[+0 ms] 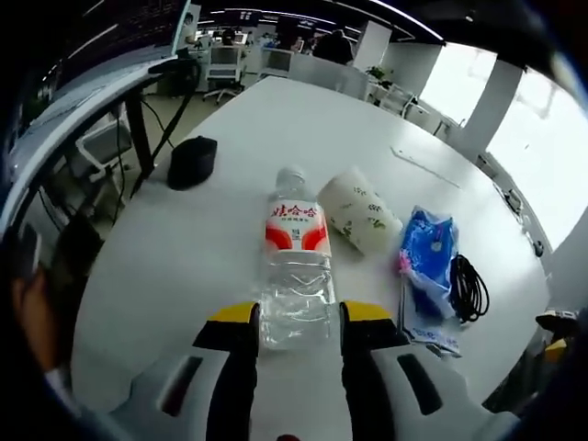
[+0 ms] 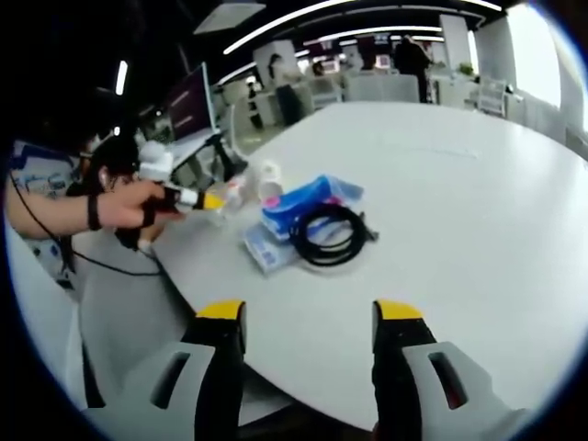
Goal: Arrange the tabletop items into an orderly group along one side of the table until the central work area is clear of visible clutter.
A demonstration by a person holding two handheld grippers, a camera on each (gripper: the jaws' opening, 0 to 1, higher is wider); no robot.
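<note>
A clear water bottle (image 1: 296, 266) with a red and white label sits between the jaws of my left gripper (image 1: 298, 322), which press on its lower sides. On the white table (image 1: 303, 119) to its right are a paper roll with a green leaf print (image 1: 363, 213), a blue tissue pack (image 1: 427, 257) and a coiled black cable (image 1: 469, 287). My right gripper (image 2: 310, 322) is open over the near table edge with nothing between its jaws. Beyond it lie the black cable (image 2: 326, 234), the blue pack (image 2: 308, 200) and a flat white packet (image 2: 266, 250). A hand holds the left gripper (image 2: 207, 199) at the left.
A small black object (image 1: 193, 161) lies near the table's left edge. A thin flat item (image 1: 423, 165) lies further back on the right. A monitor (image 2: 188, 101) and office chairs stand beyond the table. The table's far right part (image 2: 459, 184) is bare.
</note>
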